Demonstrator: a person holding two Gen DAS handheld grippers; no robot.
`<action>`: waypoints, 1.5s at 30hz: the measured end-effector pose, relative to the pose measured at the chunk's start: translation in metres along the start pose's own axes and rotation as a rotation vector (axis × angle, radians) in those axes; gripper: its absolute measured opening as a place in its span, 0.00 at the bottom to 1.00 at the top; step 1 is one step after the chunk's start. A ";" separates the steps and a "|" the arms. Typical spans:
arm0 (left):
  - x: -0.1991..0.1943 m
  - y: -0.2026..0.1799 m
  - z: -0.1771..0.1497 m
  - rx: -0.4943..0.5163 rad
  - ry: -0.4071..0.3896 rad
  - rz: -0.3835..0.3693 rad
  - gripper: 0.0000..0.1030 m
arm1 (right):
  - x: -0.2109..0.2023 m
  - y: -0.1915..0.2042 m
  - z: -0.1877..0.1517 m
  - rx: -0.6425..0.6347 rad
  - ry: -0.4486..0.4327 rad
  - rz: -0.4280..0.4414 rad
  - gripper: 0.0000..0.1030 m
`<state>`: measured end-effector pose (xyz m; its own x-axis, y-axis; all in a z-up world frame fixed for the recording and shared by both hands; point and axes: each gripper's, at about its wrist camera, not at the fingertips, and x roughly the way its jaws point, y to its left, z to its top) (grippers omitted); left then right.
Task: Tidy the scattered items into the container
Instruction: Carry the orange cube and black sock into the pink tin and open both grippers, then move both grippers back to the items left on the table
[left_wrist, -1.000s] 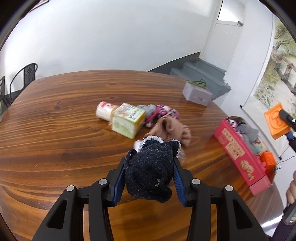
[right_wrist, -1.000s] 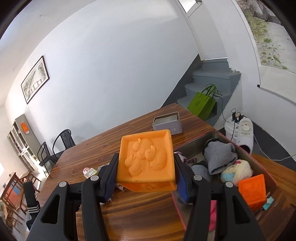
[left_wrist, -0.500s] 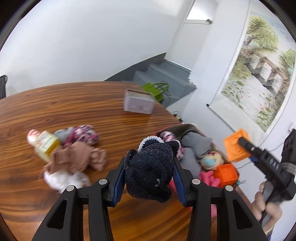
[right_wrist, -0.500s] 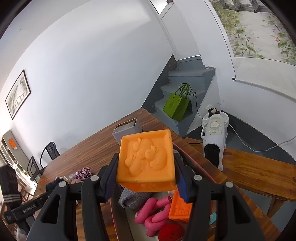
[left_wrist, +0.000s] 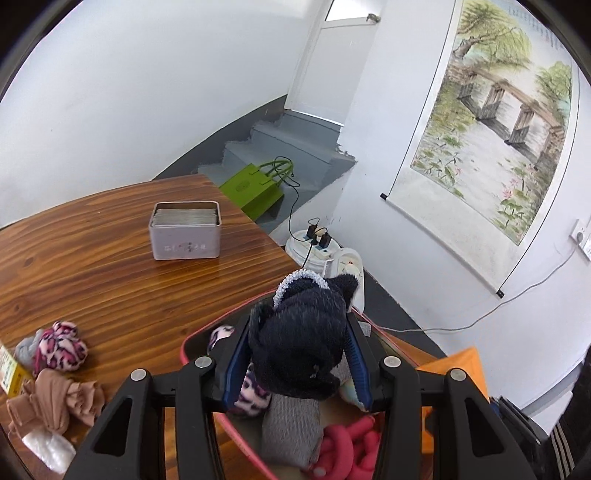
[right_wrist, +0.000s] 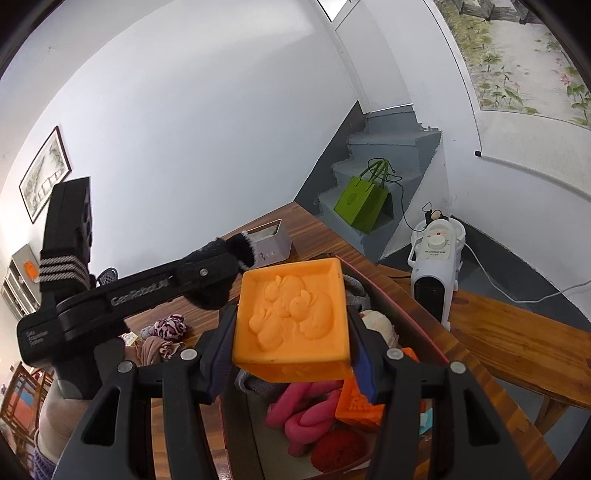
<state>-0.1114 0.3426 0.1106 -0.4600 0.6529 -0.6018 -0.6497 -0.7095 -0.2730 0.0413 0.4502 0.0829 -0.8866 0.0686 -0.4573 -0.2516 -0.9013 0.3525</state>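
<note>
Left tongs (left_wrist: 297, 354) are opening around the dark sock bundle (left_wrist: 301, 339), directly above the container (left_wrist: 192, 341). Right tongs (right_wrist: 291, 328) pinch the orange block (right_wrist: 293, 321) alongside. Risk: the sock snags on a pad, or both loads collide and bounce onto the surface (left_wrist: 92, 266).

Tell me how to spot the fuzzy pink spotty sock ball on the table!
Start at the wooden table and find the grey tin. Come toward its near left edge: the pink leopard-spotted sock ball lies just above a plain tan one. Only it has spots.
</note>
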 end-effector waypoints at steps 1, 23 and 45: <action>0.005 -0.001 0.001 0.000 0.008 0.003 0.54 | 0.000 0.001 -0.001 -0.004 0.001 0.002 0.58; -0.078 0.073 -0.045 -0.123 -0.104 0.154 0.92 | -0.010 -0.003 -0.002 0.050 -0.084 -0.091 0.74; -0.210 0.230 -0.087 -0.334 -0.207 0.419 0.99 | -0.006 0.102 -0.049 -0.220 -0.140 -0.143 0.79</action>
<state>-0.1114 0.0189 0.1090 -0.7677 0.3119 -0.5598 -0.1748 -0.9424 -0.2852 0.0402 0.3373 0.0818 -0.8973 0.2459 -0.3666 -0.3007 -0.9485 0.1000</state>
